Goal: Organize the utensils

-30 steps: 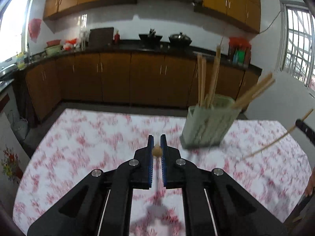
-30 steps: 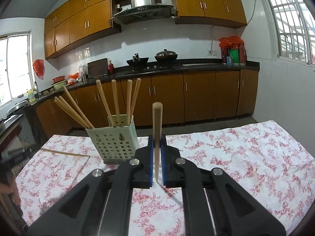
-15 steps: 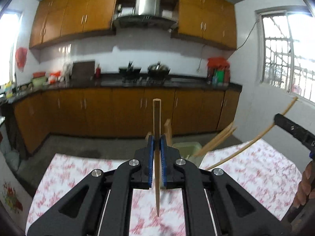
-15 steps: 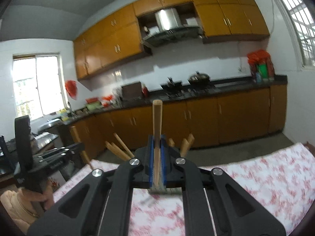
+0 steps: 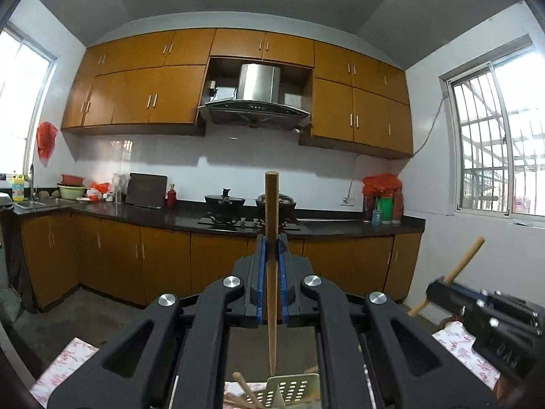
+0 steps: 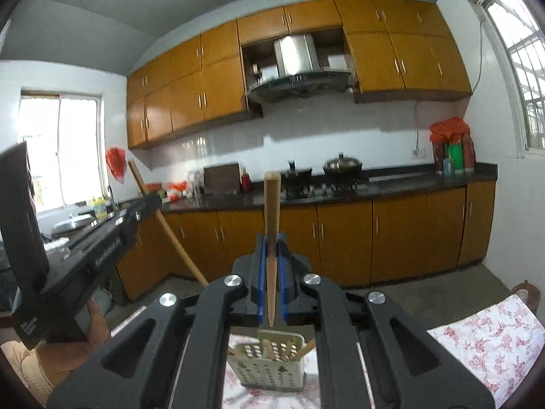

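**Left wrist and right wrist: two chopsticks poised above the holder**

Left wrist view is showing a chopstick (image 5: 271, 259) standing nearly upright, its thin tip hanging just above the perforated holder (image 5: 293, 387) at the bottom edge. The left gripper (image 5: 271, 238) is clamping it, blue pads closed tight on the shaft.

In the right wrist view, the right gripper (image 6: 271, 238) is pinching a second chopstick (image 6: 271, 252) the same way, tip pointing down at the holder (image 6: 269, 364), which is sitting on the floral tablecloth (image 6: 483, 337) with several sticks already inside.

Judging from this, each stick is best lowered vertically, tip past the rim and between the sticks inside, before the fingers part.
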`<state>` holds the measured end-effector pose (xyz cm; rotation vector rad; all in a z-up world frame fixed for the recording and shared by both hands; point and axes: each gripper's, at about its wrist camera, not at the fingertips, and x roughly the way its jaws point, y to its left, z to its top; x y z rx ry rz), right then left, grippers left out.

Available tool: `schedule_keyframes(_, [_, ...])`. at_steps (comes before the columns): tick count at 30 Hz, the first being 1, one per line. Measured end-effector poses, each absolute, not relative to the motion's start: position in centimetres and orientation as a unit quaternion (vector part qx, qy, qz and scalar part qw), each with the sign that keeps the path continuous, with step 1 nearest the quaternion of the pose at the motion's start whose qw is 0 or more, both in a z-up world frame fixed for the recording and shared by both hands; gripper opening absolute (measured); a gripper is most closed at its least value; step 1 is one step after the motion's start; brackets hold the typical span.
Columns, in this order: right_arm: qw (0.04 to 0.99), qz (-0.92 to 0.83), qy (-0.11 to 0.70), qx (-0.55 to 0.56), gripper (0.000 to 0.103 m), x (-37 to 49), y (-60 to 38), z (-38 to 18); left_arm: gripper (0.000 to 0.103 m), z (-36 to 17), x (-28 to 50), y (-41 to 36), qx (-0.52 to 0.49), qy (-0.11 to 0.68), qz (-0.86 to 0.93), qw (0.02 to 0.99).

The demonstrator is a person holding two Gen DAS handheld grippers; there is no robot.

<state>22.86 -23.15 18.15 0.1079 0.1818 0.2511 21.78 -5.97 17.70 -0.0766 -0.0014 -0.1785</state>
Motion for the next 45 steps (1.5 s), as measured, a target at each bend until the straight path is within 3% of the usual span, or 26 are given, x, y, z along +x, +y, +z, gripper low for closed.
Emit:
schedule_keyframes(7, [0.979, 0.129, 0.150, 0.055, 0.008, 26.6, -22.6, 13.9, 0.008, 11.5, 24.5, -6.2, -0.050, 0.050, -0.080, 0.994])
schedule_keyframes(15, [0.976, 0.123, 0.169, 0.054, 0.010, 27.2, -22.1, 12.2, 0.008, 10.2, 24.0, -5.0, -0.069, 0.073, -0.089, 0.991])
schedule_keyframes(16, [0.977, 0.121, 0.167, 0.054, 0.018, 27.1, -22.1, 12.4, 0.012, 10.4, 23.9, -4.9, -0.071, 0.074, -0.091, 0.991])
schedule_keyframes(17, [0.978, 0.119, 0.165, 0.054, 0.031, 26.9, -22.0, 12.4, 0.023, 10.4, 23.8, -4.9, -0.071, 0.075, -0.092, 0.990])
schedule_keyframes(18, [0.979, 0.117, 0.160, 0.054, 0.036, 26.7, -22.1, 12.6, 0.032, 10.8, 23.4, -4.7, -0.072, 0.074, -0.090, 0.991])
schedule_keyframes(19, [0.980, 0.115, 0.154, 0.055, 0.040, 26.4, -22.0, 12.8, 0.047, 11.0, 23.4, -4.5, -0.073, 0.071, -0.088, 0.991])
schedule_keyframes(22, [0.984, 0.106, 0.135, 0.055, 0.041, 25.0, -22.3, 14.2, 0.054, 12.1, 22.3, -3.7, -0.072, 0.063, -0.083, 0.992])
schedule_keyframes(24, [0.986, 0.103, 0.121, 0.055, 0.046, 23.6, -22.6, 15.0, 0.060, 12.8, 21.4, -2.9, -0.072, 0.064, -0.077, 0.992])
schedule_keyframes(26, [0.990, 0.092, 0.100, 0.047, 0.064, 21.4, -22.9, 15.7, 0.079, 13.4, 20.1, -2.0, -0.070, 0.058, -0.069, 0.993])
schedule_keyframes(29, [0.994, 0.075, 0.073, 0.033, 0.088, 17.9, -23.2, 15.8, 0.097, 14.2, 17.1, -0.7, -0.047, 0.041, -0.051, 0.997])
schedule_keyframes(32, [0.997, 0.052, 0.053, 0.012, 0.099, 14.4, -23.1, 15.0, 0.101, 14.1, 13.3, 0.2, -0.016, 0.032, -0.039, 0.999])
schedule_keyframes(40, [0.994, 0.045, 0.101, 0.011, 0.099, 8.3, -21.9, 10.2, 0.101, 10.0, 6.0, 0.6, 0.043, 0.066, 0.017, 0.997])
schedule_keyframes(45, [0.994, 0.033, 0.106, -0.013, 0.099, 5.3, -20.0, 6.6, 0.101, 7.2, 4.2, 1.0, 0.010, 0.097, 0.010, 0.995])
